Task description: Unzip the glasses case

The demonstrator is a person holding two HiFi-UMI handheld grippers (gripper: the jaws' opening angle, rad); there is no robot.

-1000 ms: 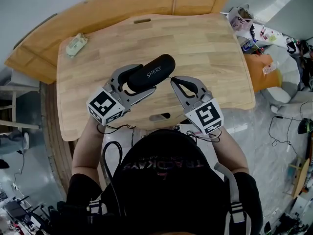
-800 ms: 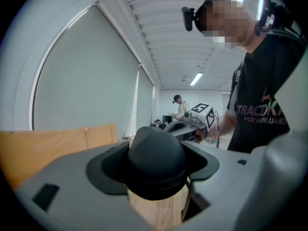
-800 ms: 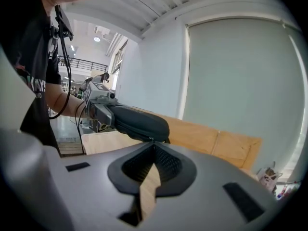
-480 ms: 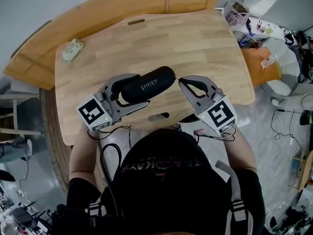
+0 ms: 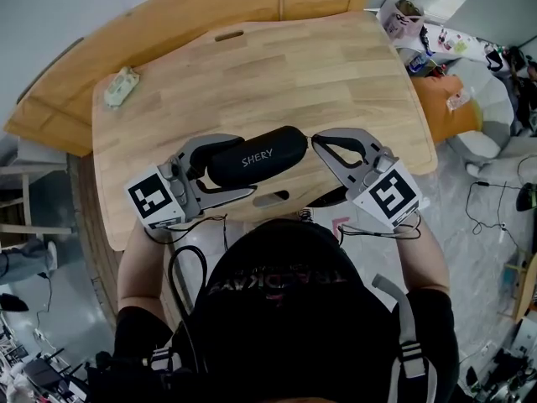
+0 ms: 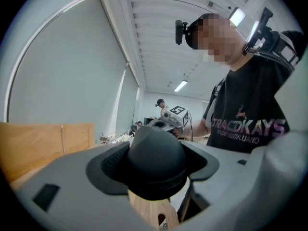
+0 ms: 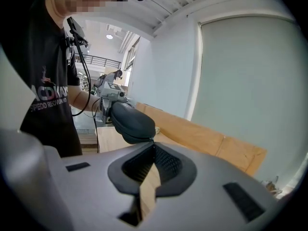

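A smooth, black, oblong glasses case (image 5: 256, 155) is above the pale wooden counter (image 5: 294, 74). The left hand-held gripper (image 5: 245, 166) clamps its 9 o'clock end; the right hand-held gripper (image 5: 315, 139), jaws closed, touches its 3 o'clock tip.

White capitals reading "SHERY" run along the middle of the black glasses case (image 5: 257, 155) in the head view. The black shirt (image 6: 250, 129) carries "TRACDKAYS" in large pale letters across the chest in the left gripper view. A smaller line beneath it is too fine to read. The same word shows upside down on the shirt in the head view, at 6 o'clock from the case. A black-and-white square marker, a pattern and not letters, stands on the cube (image 5: 156, 200) of the left gripper (image 5: 248, 165), at 8 o'clock from the case. Another stands on the cube (image 5: 393, 196) of the right gripper (image 5: 315, 139), at 4 o'clock.
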